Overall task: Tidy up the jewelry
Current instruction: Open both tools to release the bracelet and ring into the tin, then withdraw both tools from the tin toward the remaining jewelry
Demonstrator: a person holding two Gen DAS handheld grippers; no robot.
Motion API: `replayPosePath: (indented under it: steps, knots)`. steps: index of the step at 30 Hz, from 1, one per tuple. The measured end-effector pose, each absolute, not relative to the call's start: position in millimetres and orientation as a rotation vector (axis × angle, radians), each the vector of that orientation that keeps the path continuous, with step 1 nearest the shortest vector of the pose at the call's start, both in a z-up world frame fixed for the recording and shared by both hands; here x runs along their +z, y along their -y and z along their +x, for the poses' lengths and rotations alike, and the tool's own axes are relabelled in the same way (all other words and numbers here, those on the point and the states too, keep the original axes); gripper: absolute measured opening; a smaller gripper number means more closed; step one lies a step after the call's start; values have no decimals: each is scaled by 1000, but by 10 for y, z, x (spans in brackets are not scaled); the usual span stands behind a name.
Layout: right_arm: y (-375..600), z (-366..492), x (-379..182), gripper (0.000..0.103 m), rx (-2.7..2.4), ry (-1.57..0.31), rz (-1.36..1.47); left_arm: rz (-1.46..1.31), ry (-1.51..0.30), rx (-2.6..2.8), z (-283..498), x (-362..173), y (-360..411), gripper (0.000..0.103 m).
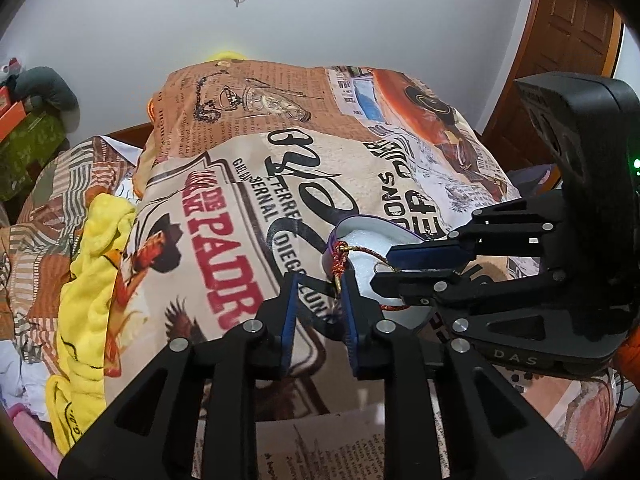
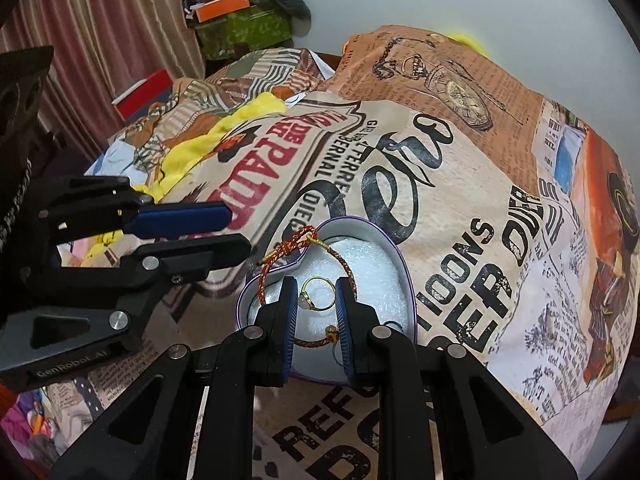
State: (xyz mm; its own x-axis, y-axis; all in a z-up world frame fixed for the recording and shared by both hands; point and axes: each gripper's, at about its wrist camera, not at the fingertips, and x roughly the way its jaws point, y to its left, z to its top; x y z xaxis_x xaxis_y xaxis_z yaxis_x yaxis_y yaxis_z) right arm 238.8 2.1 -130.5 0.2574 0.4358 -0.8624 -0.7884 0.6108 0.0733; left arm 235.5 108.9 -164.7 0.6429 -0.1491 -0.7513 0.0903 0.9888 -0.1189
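A heart-shaped box [image 2: 400,256] with white foam lining lies on the printed bedspread; it also shows in the left wrist view [image 1: 368,226]. A red-and-gold cord bracelet [image 2: 288,246] hangs over its left rim, also visible in the left wrist view [image 1: 340,254]. A gold ring [image 2: 316,294] lies on the foam between the jaws of my right gripper [image 2: 316,292], which is open just above the box. My left gripper [image 1: 320,284] is open and empty at the box's left edge, close to the bracelet's knot.
The newspaper-print bedspread [image 1: 224,184] covers a mound of bedding. A yellow cloth [image 1: 92,264] lies to the left. A green box [image 2: 244,28] with orange boxes on top stands by the curtain. A wooden door [image 1: 568,52] is at the right.
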Motion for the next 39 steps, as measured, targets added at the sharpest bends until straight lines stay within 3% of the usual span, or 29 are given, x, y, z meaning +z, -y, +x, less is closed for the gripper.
replayPosePath:
  steps: [18, 39]
  knots:
    - [340, 2162, -959, 18, 804, -926, -385, -16, -858, -133, 2073, -1529, -793, 31]
    - [1415, 1768, -654, 20, 642, -862, -253, 5, -871, -220, 1705, -1330, -37, 37]
